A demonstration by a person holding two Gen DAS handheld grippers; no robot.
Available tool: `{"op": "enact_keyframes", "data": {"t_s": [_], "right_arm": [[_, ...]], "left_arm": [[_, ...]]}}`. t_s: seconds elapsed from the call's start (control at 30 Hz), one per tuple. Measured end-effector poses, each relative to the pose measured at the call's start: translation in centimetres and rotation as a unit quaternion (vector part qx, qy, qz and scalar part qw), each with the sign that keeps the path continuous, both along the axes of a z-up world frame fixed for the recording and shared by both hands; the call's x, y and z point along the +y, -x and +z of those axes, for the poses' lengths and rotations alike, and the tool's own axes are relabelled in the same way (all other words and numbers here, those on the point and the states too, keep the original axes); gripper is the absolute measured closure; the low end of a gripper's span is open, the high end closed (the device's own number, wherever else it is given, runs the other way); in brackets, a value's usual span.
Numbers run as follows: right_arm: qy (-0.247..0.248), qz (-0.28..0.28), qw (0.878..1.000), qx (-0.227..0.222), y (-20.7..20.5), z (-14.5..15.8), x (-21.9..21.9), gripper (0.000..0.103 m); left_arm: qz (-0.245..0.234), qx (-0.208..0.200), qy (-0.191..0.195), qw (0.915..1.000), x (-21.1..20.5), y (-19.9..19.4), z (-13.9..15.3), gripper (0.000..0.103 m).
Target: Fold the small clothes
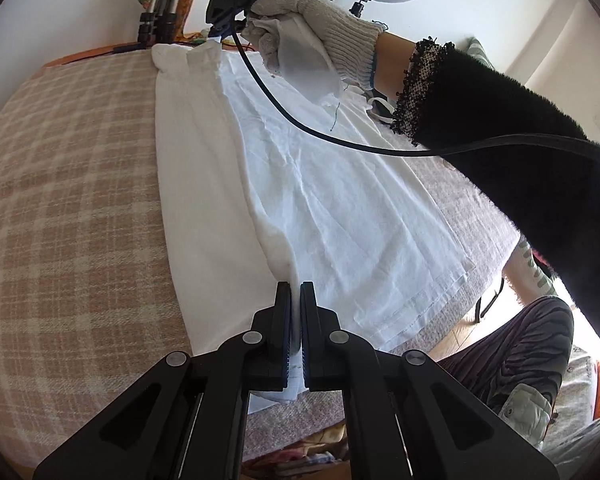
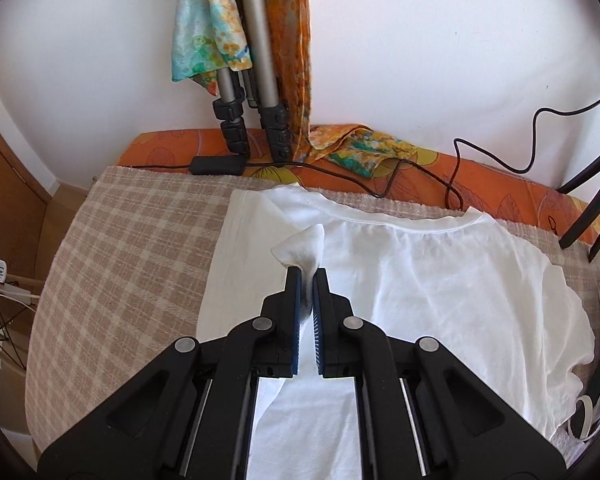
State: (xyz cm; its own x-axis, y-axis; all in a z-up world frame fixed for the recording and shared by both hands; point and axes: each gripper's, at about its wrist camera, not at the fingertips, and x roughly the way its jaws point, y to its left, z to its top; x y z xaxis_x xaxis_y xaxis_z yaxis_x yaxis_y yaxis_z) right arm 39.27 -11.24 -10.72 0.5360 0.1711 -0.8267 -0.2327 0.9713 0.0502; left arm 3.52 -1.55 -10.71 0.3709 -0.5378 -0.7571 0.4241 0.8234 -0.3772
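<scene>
both claws [image 1: 295, 286] [image 2: 307, 274] pinching white t-shirt [image 2: 440, 280] on checked blanket [image 2: 132, 240]

Both grippers are matte black plastic: the left gripper [image 1: 296, 292] and right gripper [image 2: 307, 276] have round silver rivets at the joints and blue ribbed pads. The hand [image 1: 300, 28] wears a grey knit glove; the sleeve [image 1: 500, 128] is fuzzy black with a beaded cuff

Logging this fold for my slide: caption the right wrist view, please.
Right claw shut on a pinched corner of the white T-shirt, lifted over the checked blanket.
</scene>
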Motion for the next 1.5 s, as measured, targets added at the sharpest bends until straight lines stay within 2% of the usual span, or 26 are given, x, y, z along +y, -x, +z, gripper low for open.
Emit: {"op": "enact_keyframes", "data": {"t_s": [0.3, 0.4, 0.47, 0.5, 0.53, 0.73, 0.83, 0.9, 1.0, 1.07, 1.2, 1.27, 1.37, 1.43, 1.5], "right_arm": [[0.016, -0.036, 0.999, 0.018, -0.6, -2.3, -2.5, 0.097], [0.013, -0.042, 0.999, 0.023, -0.2, -2.4, -3.3, 0.096], [0.013, -0.051, 0.998, 0.018, 0.2, -1.7, -4.2, 0.085], [0.008, -0.054, 0.998, 0.013, 0.6, -1.1, -4.7, 0.069], [0.000, -0.054, 0.998, 0.008, 1.1, -0.4, -5.2, 0.058], [-0.045, -0.044, 0.998, -0.007, 5.9, 3.9, -8.5, 0.056], [-0.058, -0.025, 0.998, -0.013, 10.0, 5.4, -9.5, 0.056], [-0.064, -0.006, 0.998, -0.011, 13.1, 5.8, -9.6, 0.056], [-0.083, 0.024, 0.996, 0.010, 18.3, 5.2, -9.6, 0.056], [-0.096, 0.048, 0.994, 0.029, 21.9, 4.4, -9.1, 0.056], [-0.116, 0.077, 0.986, 0.087, 27.6, 1.5, -8.1, 0.056], [-0.131, 0.076, 0.981, 0.124, 29.2, -0.5, -7.6, 0.055], [-0.176, 0.077, 0.963, 0.191, 30.9, -3.4, -7.1, 0.055], [-0.200, 0.083, 0.951, 0.219, 31.6, -4.6, -6.4, 0.055], [-0.202, 0.087, 0.946, 0.238, 32.1, -5.5, -5.6, 0.054]], "left_arm": [[-0.020, 0.006, -0.010, 0.9997, -1.5, -0.1, -0.6, 0.100], [-0.039, 0.004, -0.007, 0.9992, -2.1, 0.3, -0.5, 0.095], [-0.052, 0.005, -0.006, 0.9986, -2.4, 0.7, -0.5, 0.086], [-0.055, 0.000, -0.009, 0.9985, -2.3, 1.1, -0.4, 0.073], [-0.056, -0.005, -0.011, 0.9984, -2.1, 1.5, -0.3, 0.067], [-0.039, -0.019, 0.021, 0.9988, 1.1, 3.4, 1.1, 0.067], [-0.006, -0.049, 0.003, 0.9988, 3.0, 4.1, 1.6, 0.067], [0.012, -0.048, -0.002, 0.9988, 4.0, 4.0, 1.4, 0.067], [0.030, -0.030, -0.001, 0.9991, 4.8, 3.4, 0.4, 0.067], [0.016, -0.015, -0.004, 0.9998, 4.8, 3.0, -0.3, 0.067], [0.009, -0.028, -0.040, 0.9988, 4.0, 3.0, -1.1, 0.067], [0.005, -0.034, -0.053, 0.9980, 3.6, 3.1, -1.3, 0.067], [-0.005, -0.043, -0.064, 0.9970, 3.1, 3.5, -1.5, 0.067], [-0.008, -0.048, -0.069, 0.9964, 3.1, 3.6, -1.5, 0.067], [-0.007, -0.050, -0.072, 0.9962, 3.3, 3.6, -1.6, 0.067]]}}
